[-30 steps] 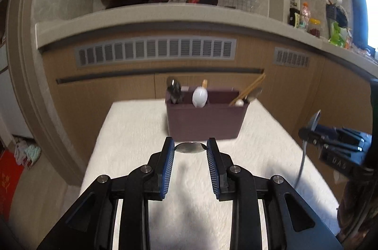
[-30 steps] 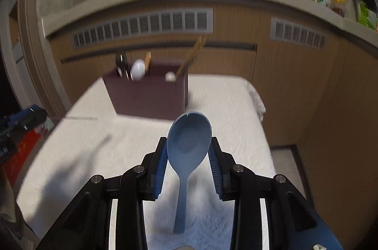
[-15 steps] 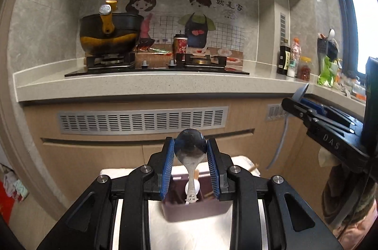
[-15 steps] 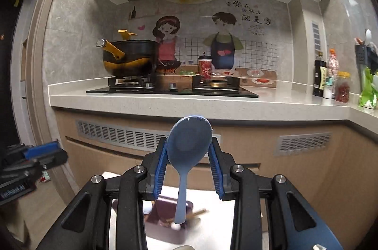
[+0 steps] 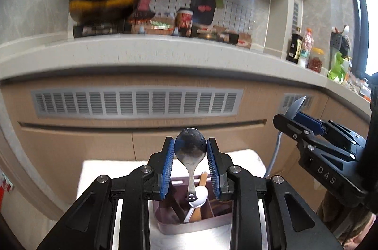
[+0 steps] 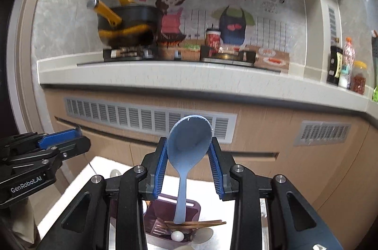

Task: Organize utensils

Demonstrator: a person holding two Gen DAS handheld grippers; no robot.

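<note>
A: Spoons status: the metal spoon hangs bowl-up, handle down, above the maroon utensil holder on the white-covered tabletop. The blue plastic spoon hangs likewise over the holder.

B: Step in hand?

A: Transfer, judged near insertion. Next move: lower each handle into a free compartment, clear of the chopsticks.

B: Grip state?

A: Left hand-held gripper: narrowly parted, clamped on the metal spoon's bowl. Right hand-held gripper: clamped on the blue bowl.

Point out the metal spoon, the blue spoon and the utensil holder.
metal spoon (image 5: 190, 148), left wrist view, on its bowl.
blue spoon (image 6: 189, 141), right wrist view, on its bowl.
utensil holder (image 5: 189, 227), left wrist view, on its near wall.
</note>
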